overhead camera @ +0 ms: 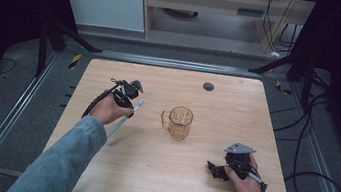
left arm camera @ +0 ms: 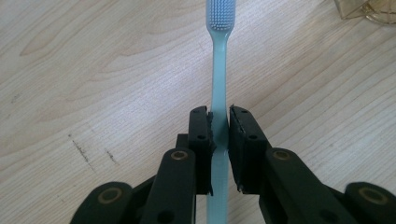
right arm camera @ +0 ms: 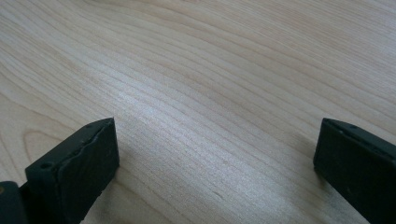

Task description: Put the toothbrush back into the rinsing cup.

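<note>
A pale blue-green toothbrush (left arm camera: 219, 70) runs up the left gripper view, bristle head at the top. My left gripper (left arm camera: 219, 116) is shut on its handle about midway. From above, the toothbrush (overhead camera: 127, 118) slants across the left half of the table, held in the left gripper (overhead camera: 126, 101) a little above the wood. An amber glass mug (overhead camera: 179, 122) with a handle on its left stands upright at the table's middle, right of the brush head. My right gripper (overhead camera: 213, 168) rests low at the front right, open, with bare wood between its pads (right arm camera: 88, 158).
The light wooden table (overhead camera: 157, 175) has a dark round grommet (overhead camera: 208, 86) near its far edge. Black cables (overhead camera: 310, 166) lie on the floor to the right, past the table's edge. Frame legs and cabinets stand behind the table.
</note>
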A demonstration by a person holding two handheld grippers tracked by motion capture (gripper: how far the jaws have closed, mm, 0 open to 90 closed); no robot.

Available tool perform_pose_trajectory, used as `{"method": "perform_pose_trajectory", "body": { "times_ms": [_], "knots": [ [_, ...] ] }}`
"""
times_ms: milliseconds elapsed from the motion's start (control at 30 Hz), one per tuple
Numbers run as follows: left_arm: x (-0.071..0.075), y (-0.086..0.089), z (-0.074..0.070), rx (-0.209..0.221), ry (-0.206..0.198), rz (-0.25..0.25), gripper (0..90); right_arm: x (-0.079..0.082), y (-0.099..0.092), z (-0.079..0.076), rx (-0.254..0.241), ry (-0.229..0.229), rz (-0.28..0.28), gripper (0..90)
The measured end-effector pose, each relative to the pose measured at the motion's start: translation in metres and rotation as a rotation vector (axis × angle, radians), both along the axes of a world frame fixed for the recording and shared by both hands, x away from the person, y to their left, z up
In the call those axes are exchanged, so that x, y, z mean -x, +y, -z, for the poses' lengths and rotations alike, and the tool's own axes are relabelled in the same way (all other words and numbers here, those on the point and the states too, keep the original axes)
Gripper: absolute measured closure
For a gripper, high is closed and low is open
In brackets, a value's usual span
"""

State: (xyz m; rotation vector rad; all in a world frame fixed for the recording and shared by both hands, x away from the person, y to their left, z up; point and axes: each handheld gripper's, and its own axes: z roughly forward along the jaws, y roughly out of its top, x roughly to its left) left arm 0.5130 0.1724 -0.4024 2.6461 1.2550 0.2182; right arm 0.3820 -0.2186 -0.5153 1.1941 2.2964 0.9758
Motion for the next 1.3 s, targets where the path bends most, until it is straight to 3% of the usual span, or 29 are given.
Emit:
{"method": "perform_pose_trajectory", "body": {
  "times_ms": [200, 333, 867, 1000, 1300],
  "knots": [
    [-0.002, -0.005, -0.008, 0.018, -0.011, 0.003, 79.1, 0.001, -0.002, 0.000, 0.002, 0.002, -0.018, 0.4],
    [-0.002, -0.012, -0.016, 0.047, -0.040, 0.017, 79.0, 0.001, -0.002, 0.000, -0.003, 0.003, -0.015, 0.4],
    [0.005, -0.051, -0.044, 0.103, -0.102, 0.081, 79.1, 0.002, -0.002, 0.000, -0.001, 0.003, -0.028, 0.4],
    [0.011, -0.056, -0.049, 0.148, -0.107, 0.093, 79.1, 0.002, -0.002, 0.000, -0.002, 0.004, -0.028, 0.4],
    [0.018, -0.067, -0.067, 0.209, -0.169, 0.123, 79.0, 0.002, -0.002, 0.000, -0.001, 0.003, -0.028, 0.4]
  ]
}}
